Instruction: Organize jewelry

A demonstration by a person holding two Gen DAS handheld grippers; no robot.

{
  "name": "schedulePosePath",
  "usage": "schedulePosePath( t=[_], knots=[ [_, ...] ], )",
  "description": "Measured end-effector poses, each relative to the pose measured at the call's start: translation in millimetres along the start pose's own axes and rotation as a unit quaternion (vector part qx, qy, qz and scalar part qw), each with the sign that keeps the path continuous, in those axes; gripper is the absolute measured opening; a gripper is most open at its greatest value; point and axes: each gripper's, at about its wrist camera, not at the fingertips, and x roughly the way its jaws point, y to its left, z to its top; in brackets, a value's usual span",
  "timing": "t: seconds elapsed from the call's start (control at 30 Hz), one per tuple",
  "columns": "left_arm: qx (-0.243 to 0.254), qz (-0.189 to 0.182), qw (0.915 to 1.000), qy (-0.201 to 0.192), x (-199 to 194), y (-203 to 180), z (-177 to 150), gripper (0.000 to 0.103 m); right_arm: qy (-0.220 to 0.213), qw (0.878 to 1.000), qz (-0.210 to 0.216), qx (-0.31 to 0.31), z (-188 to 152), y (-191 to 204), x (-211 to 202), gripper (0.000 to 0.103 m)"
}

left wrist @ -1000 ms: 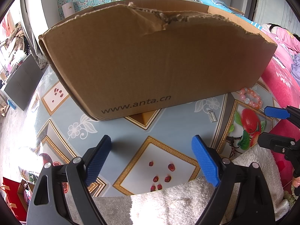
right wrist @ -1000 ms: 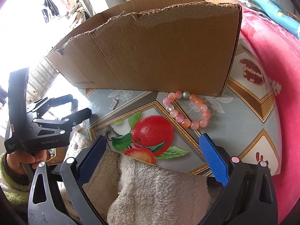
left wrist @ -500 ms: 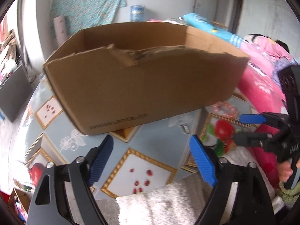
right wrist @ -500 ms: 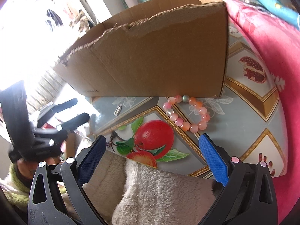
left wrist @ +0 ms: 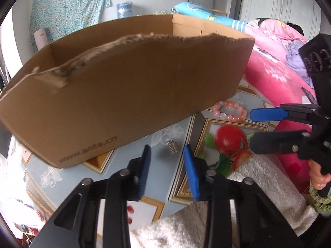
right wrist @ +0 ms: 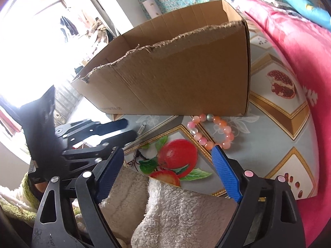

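Blue-padded fingers of the left gripper (left wrist: 167,155) have narrowed from a wide spread to a partial opening. In the left wrist view they hold nothing. The small silver coiled metal piece (left wrist: 172,147) lies on the fruit-printed glossy tablecloth (left wrist: 82,177) just beyond the fingertips, at 12 o'clock from the gap. The view has also shifted, so that this piece now sits in line with the fingers. Judgement: the left gripper is being set up to pinch this piece.

The torn brown cardboard box (left wrist: 124,95) stands behind it, from 9 to 1 o'clock. The pink-and-orange round-bead bracelet (left wrist: 229,111) lies flat at 2 o'clock, touching or almost touching the box's near corner. The right gripper (left wrist: 256,126) enters at 3 o'clock, fingers parted, near the bracelet.

In the right wrist view, the right gripper (right wrist: 167,157) is wide open and empty. The bracelet (right wrist: 213,131) lies at 1 o'clock, with its nearest beads just beside the right-hand fingertip (right wrist: 217,153); it now sits closer to the fingers than before. The coiled piece (right wrist: 142,128) is at 11 o'clock, beside the left gripper's (right wrist: 126,129) tips. The box (right wrist: 175,78) is open-topped.

Judgement: neither item is yet grasped, and both remain outside the box.
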Motion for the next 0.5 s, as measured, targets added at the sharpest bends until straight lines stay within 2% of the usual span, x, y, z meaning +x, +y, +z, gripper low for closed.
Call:
schedulePosePath(
  t=[0.33, 0.5],
  knots=[
    [0.039, 0.022, 0.9989, 0.016, 12.4, -12.0, 8.0, 0.012, -0.012, 1.0, -0.004, 0.004, -1.9, -3.1, 4.7, 0.078],
    [0.038, 0.016, 0.9988, 0.024, 14.7, -10.1, 11.6, 0.004, -0.011, 1.0, -0.002, 0.008, -4.0, -7.1, 3.2, 0.077]
  ],
)
